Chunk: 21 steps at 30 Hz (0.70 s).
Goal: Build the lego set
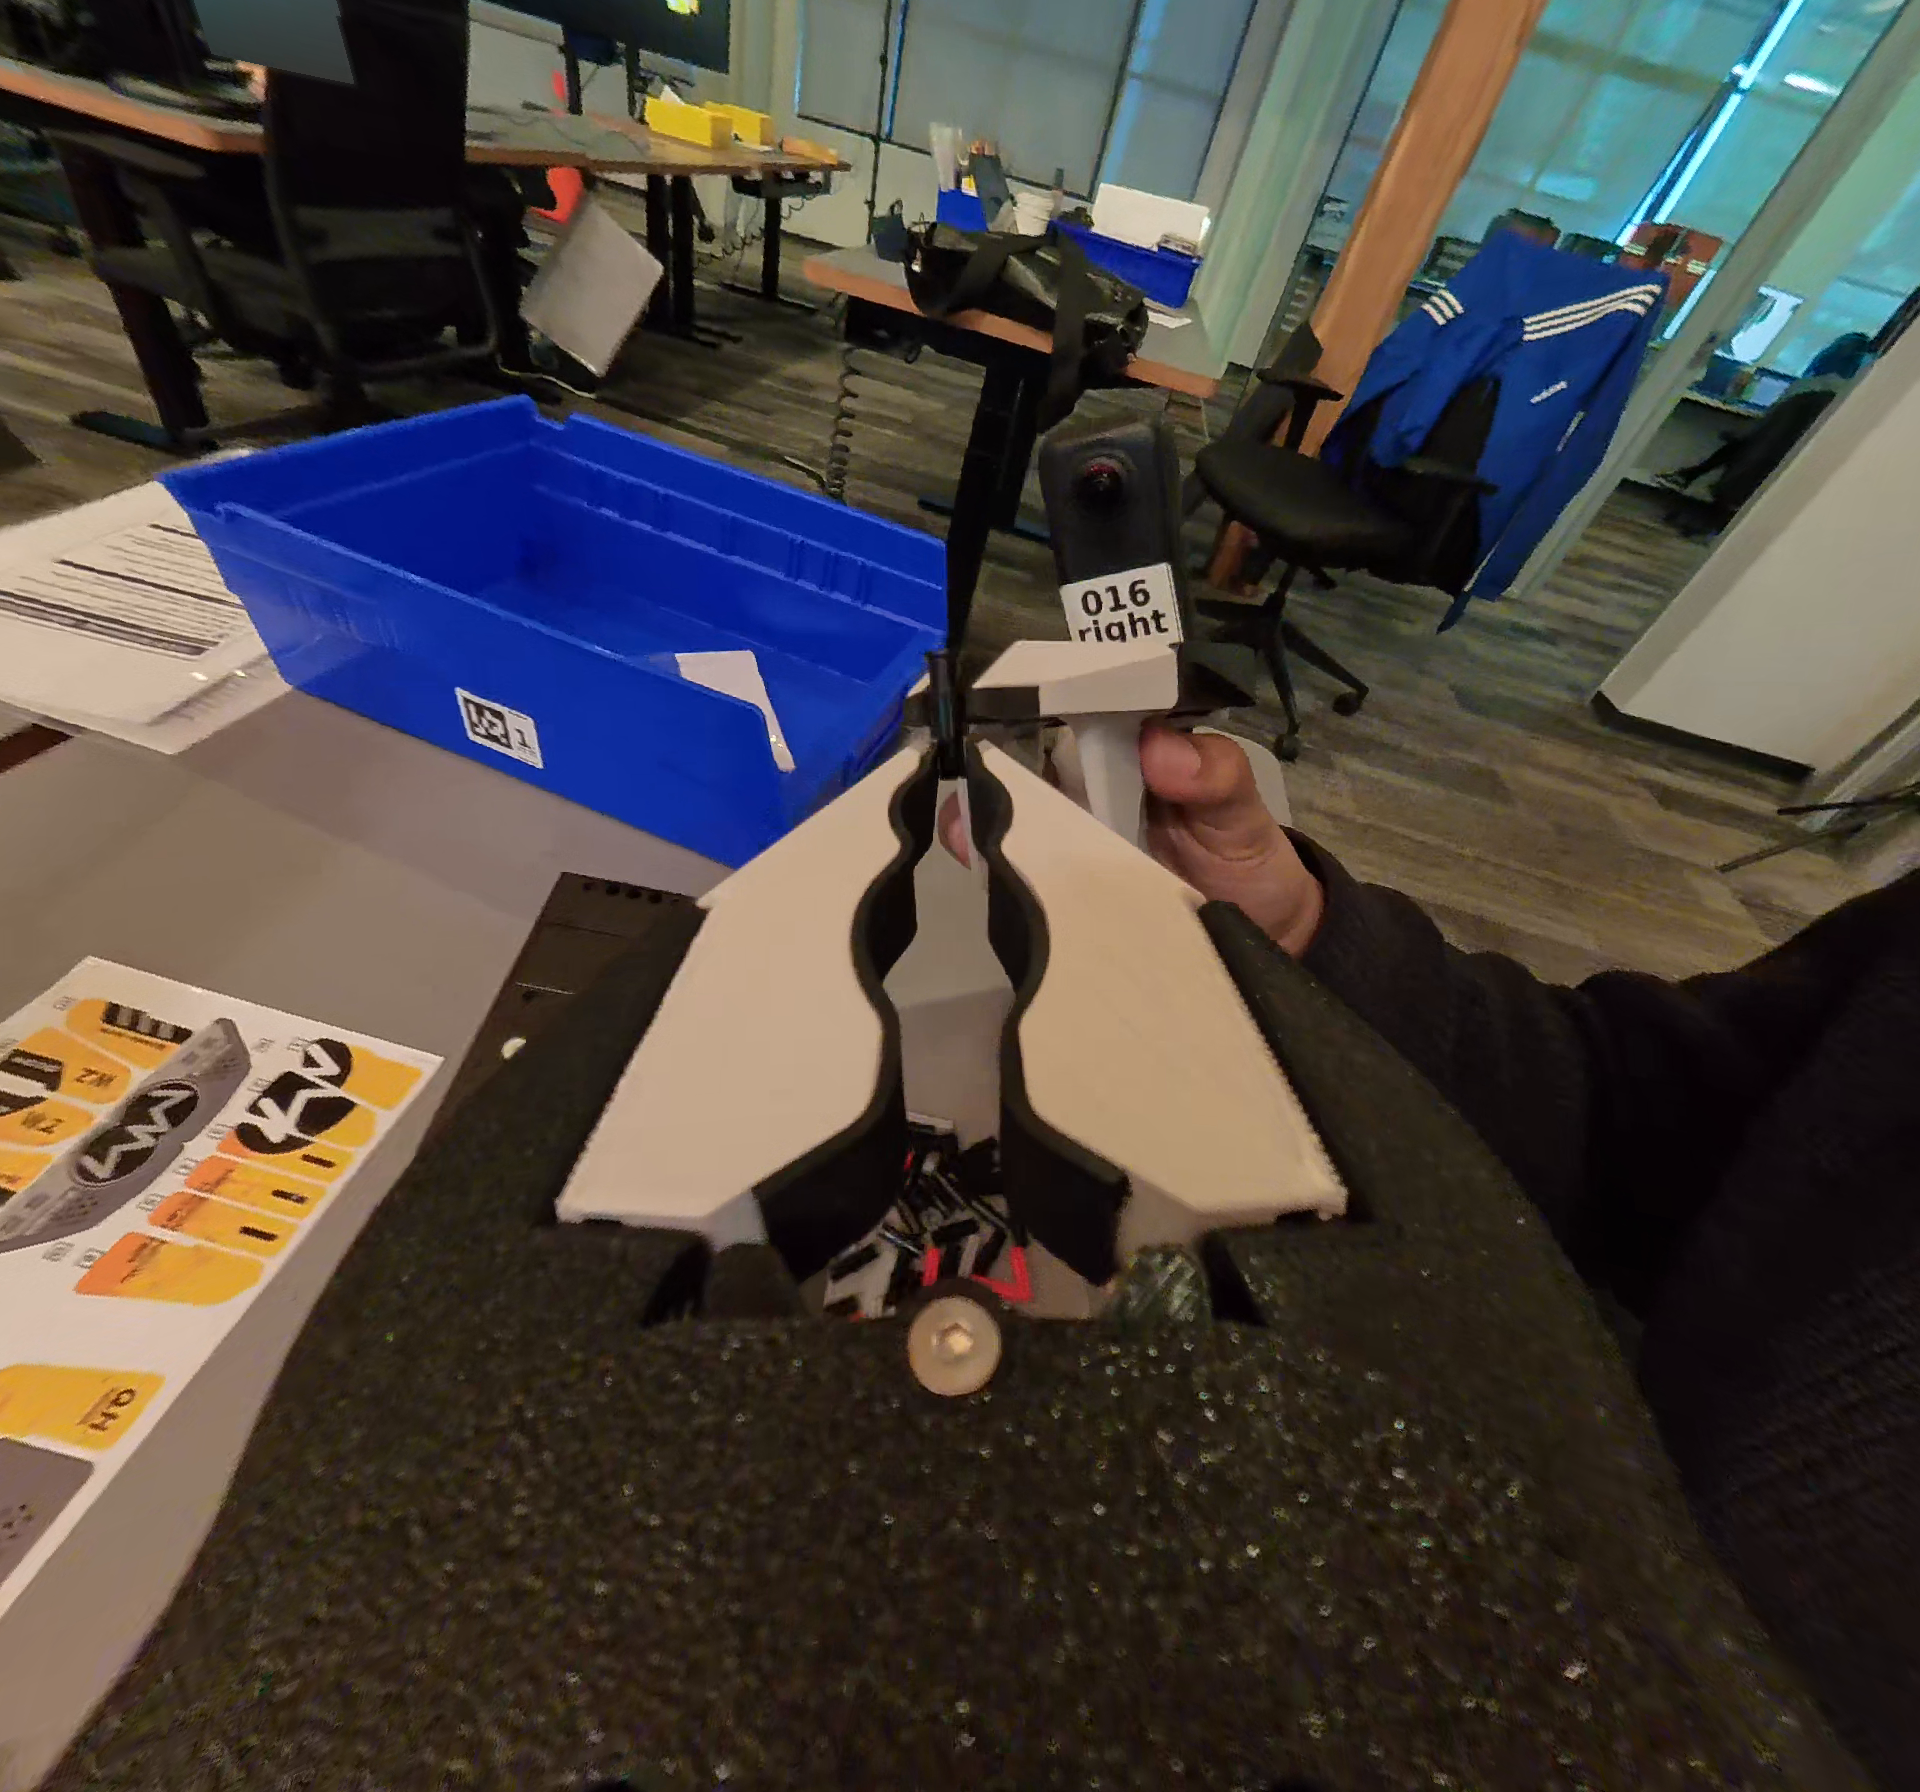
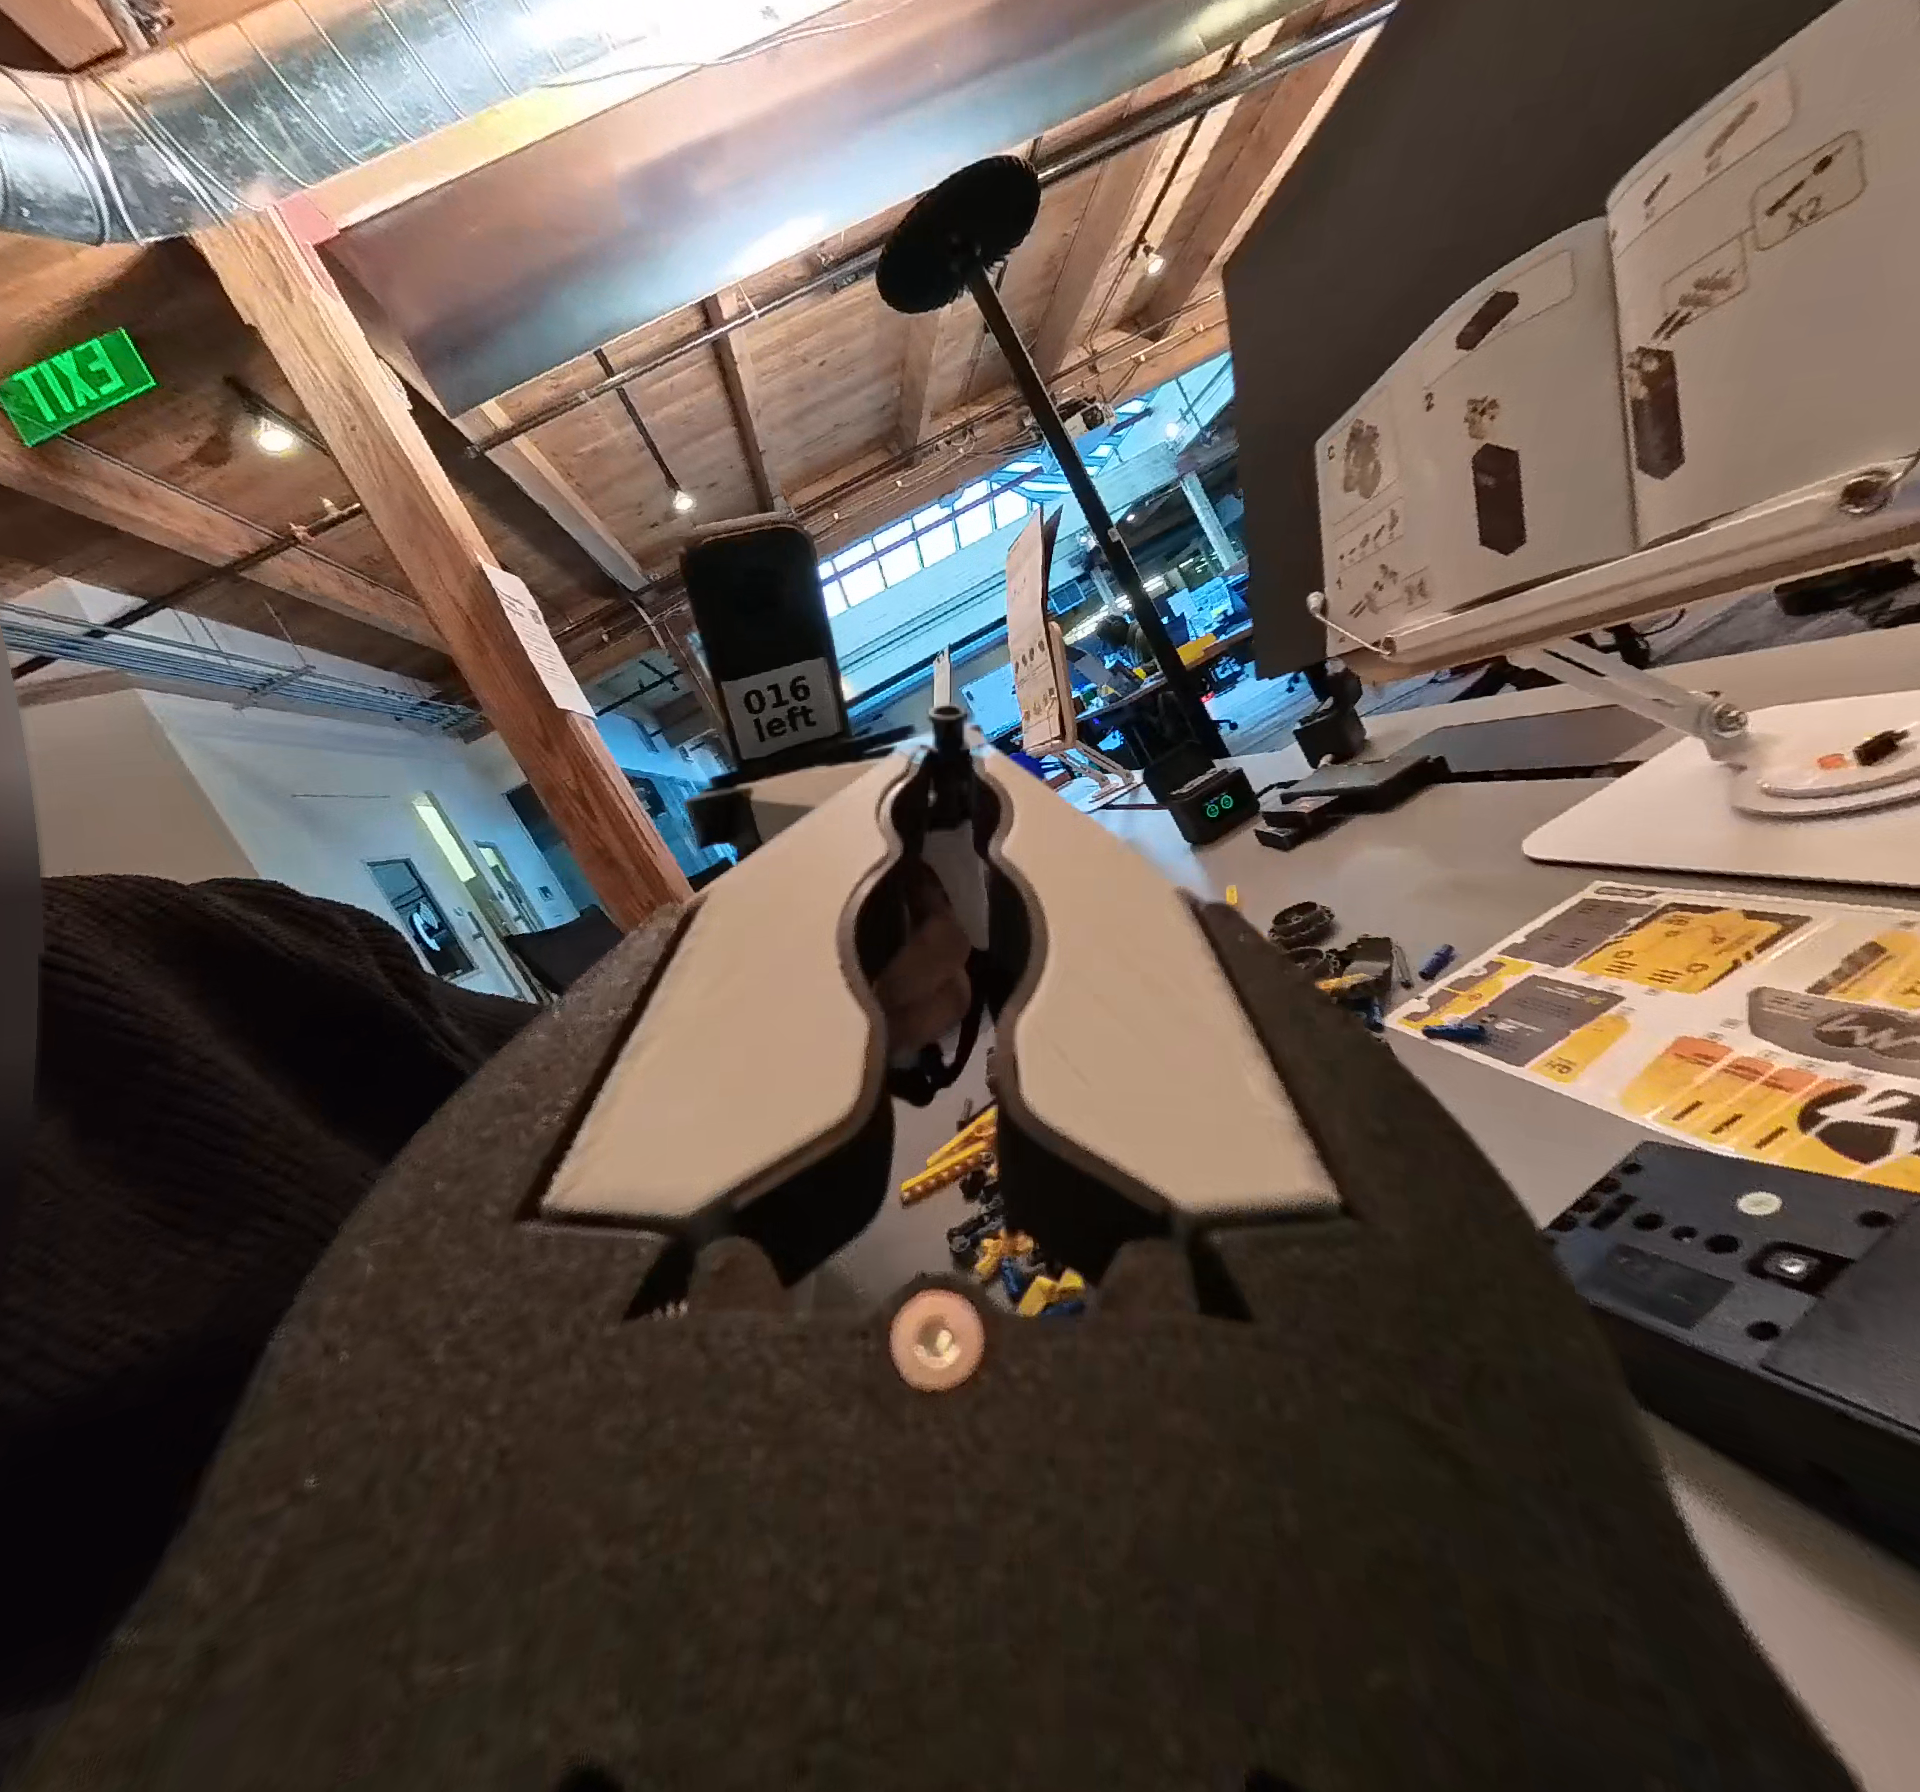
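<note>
In the left wrist view my left gripper [image 1: 943,755] has its white fingers with black pads closed on a small black pin [image 1: 943,714], which stands upright at the tips. My right gripper [image 1: 1023,693] comes in from the right, held by a hand [image 1: 1216,807], and its tips meet the same pin. In the right wrist view my right gripper [image 2: 945,766] is closed, with the black pin [image 2: 945,726] sticking out past its tips. The left gripper [image 2: 800,792] sits just behind, mostly hidden. Both are held above the grey table [image 1: 343,849].
A blue bin [image 1: 540,599] stands on the table beyond the grippers. A yellow sticker sheet [image 2: 1662,1015] and a black box [image 2: 1766,1275] lie nearby. An open instruction booklet [image 2: 1558,392] rests on a stand. Loose small parts [image 2: 1340,953] lie scattered on the table.
</note>
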{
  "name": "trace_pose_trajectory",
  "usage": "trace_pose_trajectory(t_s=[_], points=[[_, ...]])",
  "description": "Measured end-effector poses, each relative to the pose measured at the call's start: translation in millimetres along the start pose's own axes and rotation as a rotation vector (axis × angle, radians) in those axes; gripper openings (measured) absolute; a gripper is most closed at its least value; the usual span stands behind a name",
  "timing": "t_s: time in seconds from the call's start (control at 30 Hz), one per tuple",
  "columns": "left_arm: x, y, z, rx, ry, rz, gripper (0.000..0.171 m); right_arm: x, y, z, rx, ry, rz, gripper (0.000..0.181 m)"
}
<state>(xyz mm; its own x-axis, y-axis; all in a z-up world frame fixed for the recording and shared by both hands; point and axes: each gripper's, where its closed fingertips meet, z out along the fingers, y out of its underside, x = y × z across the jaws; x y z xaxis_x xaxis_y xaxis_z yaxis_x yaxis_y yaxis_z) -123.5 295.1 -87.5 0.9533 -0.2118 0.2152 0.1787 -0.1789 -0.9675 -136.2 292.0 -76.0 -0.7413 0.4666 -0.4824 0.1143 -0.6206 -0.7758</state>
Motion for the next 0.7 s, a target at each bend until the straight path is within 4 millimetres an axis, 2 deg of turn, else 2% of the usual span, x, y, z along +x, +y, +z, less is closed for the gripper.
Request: trace_pose_trajectory(t_s=[0.13,0.2,0.3,0.4,0.53,0.6,0.63,0.7], points=[[10,10,4,-0.036,0.033,0.002,0.005,-7,5,4,-0.028,-0.017,-0.054,0.005],[13,15,4,-0.049,0.042,0.011,0.005,-9,8,5,-0.049,0.007,-0.134,0.005],[13,12,-4,-0.025,0.059,-0.005,0.013,-13,4,4,-0.054,0.063,-0.322,0.005],[18,0,-16,0.036,0.130,-0.078,0.019,-17,3,2,-0.067,0.120,-0.524,0.005],[21,-8,-26,0.074,0.230,-0.221,0.022,-21,18,7,-0.160,0.186,-0.837,0.005],[19,-5,-27,0.066,0.254,-0.281,0.019,-22,26,11,-0.185,0.212,-0.964,0.005],[16,-3,-27,0.059,0.248,-0.304,0.009,-23,27,12,-0.185,0.227,-1.011,0.005],[15,-2,-30,0.066,0.269,-0.332,0.006,-24,27,13,-0.173,0.247,-1.058,0.005]])
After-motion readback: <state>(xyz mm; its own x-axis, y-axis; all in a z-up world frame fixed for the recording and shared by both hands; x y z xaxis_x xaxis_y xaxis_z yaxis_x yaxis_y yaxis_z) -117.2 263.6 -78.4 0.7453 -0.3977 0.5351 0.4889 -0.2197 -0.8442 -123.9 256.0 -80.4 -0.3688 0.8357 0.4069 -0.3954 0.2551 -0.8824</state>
